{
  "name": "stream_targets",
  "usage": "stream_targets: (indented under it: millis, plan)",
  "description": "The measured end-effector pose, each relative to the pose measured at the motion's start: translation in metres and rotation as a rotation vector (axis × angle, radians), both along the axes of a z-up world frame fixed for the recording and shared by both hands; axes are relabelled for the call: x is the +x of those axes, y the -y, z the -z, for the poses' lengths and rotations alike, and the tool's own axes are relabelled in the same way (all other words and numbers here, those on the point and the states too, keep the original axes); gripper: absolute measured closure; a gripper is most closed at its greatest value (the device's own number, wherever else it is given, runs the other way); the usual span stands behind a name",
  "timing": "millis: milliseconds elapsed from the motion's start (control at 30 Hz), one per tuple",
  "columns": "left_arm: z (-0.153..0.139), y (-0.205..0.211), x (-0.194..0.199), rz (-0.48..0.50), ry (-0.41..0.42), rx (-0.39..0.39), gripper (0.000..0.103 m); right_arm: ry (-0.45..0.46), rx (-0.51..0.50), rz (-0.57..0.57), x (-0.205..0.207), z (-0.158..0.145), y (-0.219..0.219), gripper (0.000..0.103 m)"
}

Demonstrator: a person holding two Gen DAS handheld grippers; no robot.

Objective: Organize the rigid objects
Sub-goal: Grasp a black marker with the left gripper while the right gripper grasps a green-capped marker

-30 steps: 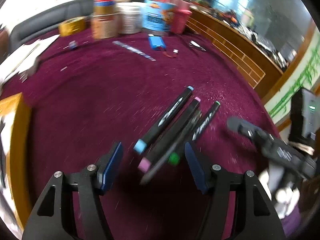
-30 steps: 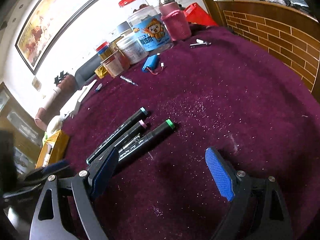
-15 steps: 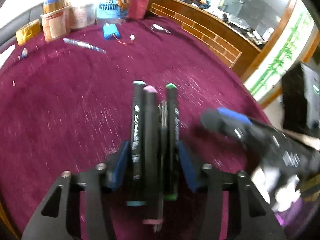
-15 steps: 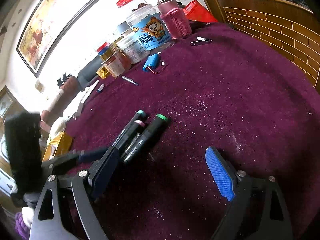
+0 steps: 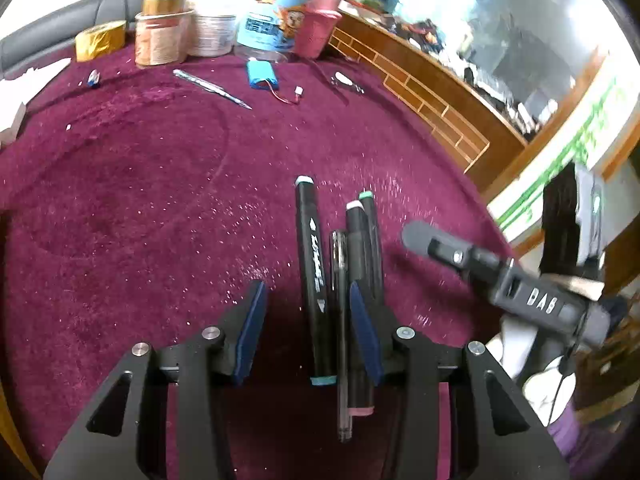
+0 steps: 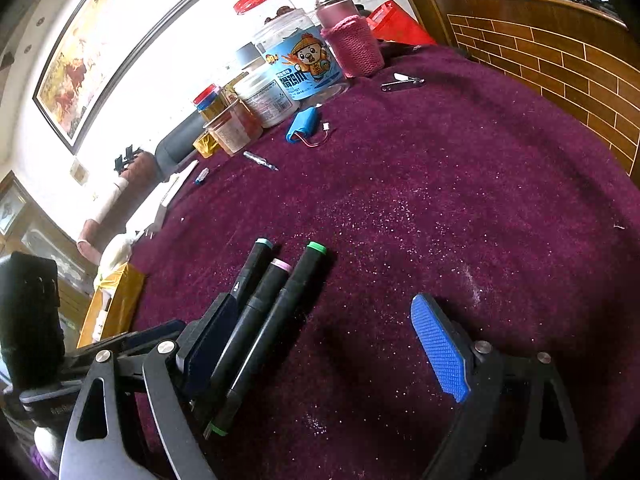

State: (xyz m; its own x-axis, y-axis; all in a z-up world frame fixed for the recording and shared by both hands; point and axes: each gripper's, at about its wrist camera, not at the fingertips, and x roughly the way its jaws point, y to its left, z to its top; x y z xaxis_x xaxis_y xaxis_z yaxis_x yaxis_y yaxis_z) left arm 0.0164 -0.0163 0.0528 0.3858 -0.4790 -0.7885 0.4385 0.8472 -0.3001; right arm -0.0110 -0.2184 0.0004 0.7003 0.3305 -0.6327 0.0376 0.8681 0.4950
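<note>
Standing jars [image 6: 292, 68] behind markers [image 5: 316, 280], tongs [image 5: 306, 328] parted

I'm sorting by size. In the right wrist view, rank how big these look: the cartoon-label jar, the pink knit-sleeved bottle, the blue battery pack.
1. cartoon-label jar
2. pink knit-sleeved bottle, beside the jar
3. blue battery pack, smallest though nearer the camera

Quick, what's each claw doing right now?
Left gripper: open, straddling the markers, gripping nothing.
Right gripper: open, empty, beside the markers.
</note>
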Motion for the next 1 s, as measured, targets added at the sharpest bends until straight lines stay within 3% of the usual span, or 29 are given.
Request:
stream_targets:
  millis: [200,567,600,633,667,733,1000]
  plan:
    - [0.008,0.017,0.011,-0.027,0.073,0.159,0.06,0.0,0.002,0.0,0.0,0.0,0.0,0.017]
    - [0.02,0.042,0.012,0.027,0.134,0.265,0.055,0.001,0.007,0.0,0.001,0.0,0.0,0.017]
    - [0.02,0.042,0.012,0.028,0.133,0.256,0.061,0.002,0.008,0.0,0.001,0.0,0.0,0.017]
    - [0.019,0.04,0.012,0.025,0.132,0.241,0.081,0.002,0.009,0.0,0.001,0.0,0.0,0.017]
    - [0.018,0.036,0.013,0.022,0.119,0.208,0.092,0.002,0.011,0.0,0.001,0.0,0.001,0.017]
    - [0.017,0.023,0.015,-0.008,0.089,0.162,0.092,0.004,0.017,0.001,0.001,0.0,0.002,0.017]
    - [0.019,-0.012,-0.004,-0.089,0.105,0.183,0.089,0.004,0.015,0.001,0.002,0.0,0.002,0.017]
